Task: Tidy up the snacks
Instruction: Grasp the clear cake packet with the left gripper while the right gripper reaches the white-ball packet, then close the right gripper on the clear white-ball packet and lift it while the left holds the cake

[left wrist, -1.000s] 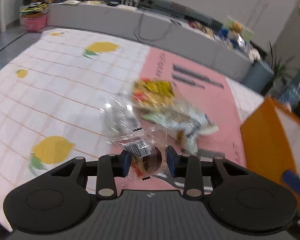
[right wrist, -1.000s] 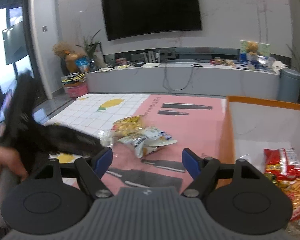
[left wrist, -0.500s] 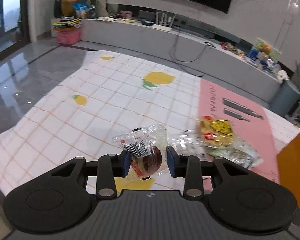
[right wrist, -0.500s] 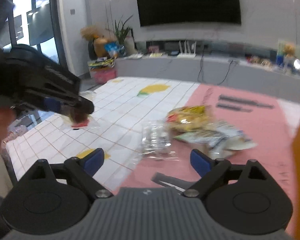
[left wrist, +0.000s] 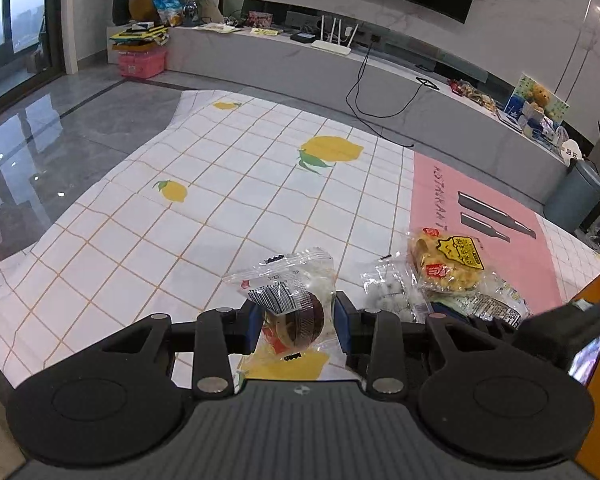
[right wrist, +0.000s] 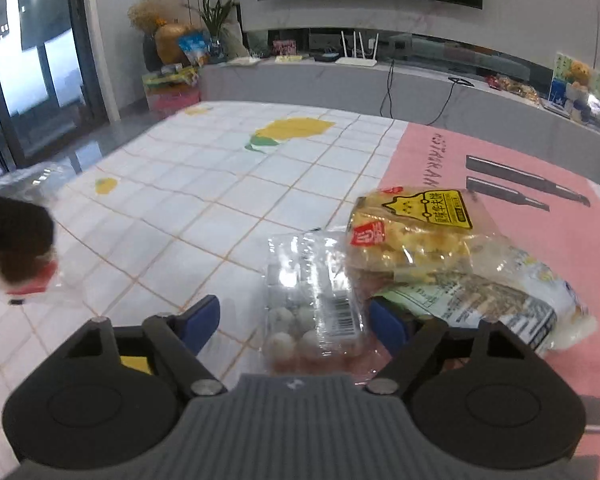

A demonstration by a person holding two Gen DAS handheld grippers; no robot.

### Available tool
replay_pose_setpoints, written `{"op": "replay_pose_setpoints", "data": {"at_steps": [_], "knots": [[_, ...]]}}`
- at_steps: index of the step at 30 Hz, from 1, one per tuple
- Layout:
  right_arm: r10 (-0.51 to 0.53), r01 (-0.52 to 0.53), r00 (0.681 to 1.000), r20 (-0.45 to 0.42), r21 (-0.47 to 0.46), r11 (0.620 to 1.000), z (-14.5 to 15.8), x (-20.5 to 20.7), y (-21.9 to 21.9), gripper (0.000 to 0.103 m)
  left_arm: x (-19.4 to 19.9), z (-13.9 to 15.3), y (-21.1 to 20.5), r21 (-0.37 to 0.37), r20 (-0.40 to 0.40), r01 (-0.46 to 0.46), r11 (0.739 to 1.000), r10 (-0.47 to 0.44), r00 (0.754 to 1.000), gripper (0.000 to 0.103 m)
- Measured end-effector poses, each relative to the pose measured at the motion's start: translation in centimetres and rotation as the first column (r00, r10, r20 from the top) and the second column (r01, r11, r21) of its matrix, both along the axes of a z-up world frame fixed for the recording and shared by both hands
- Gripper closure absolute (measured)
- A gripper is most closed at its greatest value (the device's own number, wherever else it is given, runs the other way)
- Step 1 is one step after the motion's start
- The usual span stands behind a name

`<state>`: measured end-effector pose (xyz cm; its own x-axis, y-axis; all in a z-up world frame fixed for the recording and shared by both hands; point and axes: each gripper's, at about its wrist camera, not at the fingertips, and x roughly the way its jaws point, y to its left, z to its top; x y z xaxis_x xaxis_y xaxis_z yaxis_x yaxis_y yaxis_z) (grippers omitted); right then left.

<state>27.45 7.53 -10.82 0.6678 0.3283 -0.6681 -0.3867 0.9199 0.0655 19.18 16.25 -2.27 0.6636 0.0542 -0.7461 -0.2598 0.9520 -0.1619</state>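
right tongs (right wrist: 294,320) now closer, straddling egg pack (right wrist: 314,300); left tongs (left wrist: 296,320) still gripping cake packet (left wrist: 294,300).

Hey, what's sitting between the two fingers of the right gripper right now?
In the right wrist view, the open right gripper straddles a clear pack of small white balls lying on the tablecloth; neither finger visibly touches it.

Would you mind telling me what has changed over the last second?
The right gripper swung from facing the orange box to the snack pile, and its open jaws now flank the clear pack of white balls. The left gripper carried the wrapped brown cake leftward, away from the pile. Its grip stayed shut; the pile stayed put.
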Motion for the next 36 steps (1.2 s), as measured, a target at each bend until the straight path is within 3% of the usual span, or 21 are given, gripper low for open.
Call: {"op": "replay_pose_setpoints", "data": {"at_steps": [2, 6, 19, 24, 31, 36], "knots": [[0.004, -0.004, 1.000, 0.013, -0.009, 1.000, 0.0, 0.0, 0.0, 0.046, -0.1, 0.1, 0.1, 0.000, 0.003, -0.001, 1.000, 0.001, 1.000, 0.062], [0.041, -0.040, 0.999, 0.027, -0.034, 0.999, 0.0, -0.6, -0.3, 0.050, -0.4, 0.3, 0.1, -0.001, 0.014, -0.002, 1.000, 0.002, 1.000, 0.062], [0.102, -0.099, 0.992, 0.075, -0.042, 0.994, 2.0, -6.2, -3.2, 0.051, -1.1, 0.6, 0.0, -0.038, 0.032, -0.009, 0.999, 0.010, 0.999, 0.062], [0.064, -0.068, 0.995, 0.081, 0.051, 0.996, 3.5, -7.4, -5.2, 0.051, -1.8, 1.5, -0.3, -0.035, 0.076, -0.001, 0.999, 0.004, 0.997, 0.062], [0.006, -0.031, 0.992, 0.126, 0.195, 0.980, 7.6, -9.3, -9.0, 0.051, -3.0, 3.9, -1.1, -0.100, 0.148, 0.016, 0.995, -0.001, 0.989, 0.062], [-0.082, 0.028, 0.982, 0.171, 0.297, 0.954, 11.4, -11.6, -13.4, 0.051, -3.3, 5.3, -3.5, -0.150, 0.196, 0.114, 0.982, -0.084, 0.977, 0.062]]}}
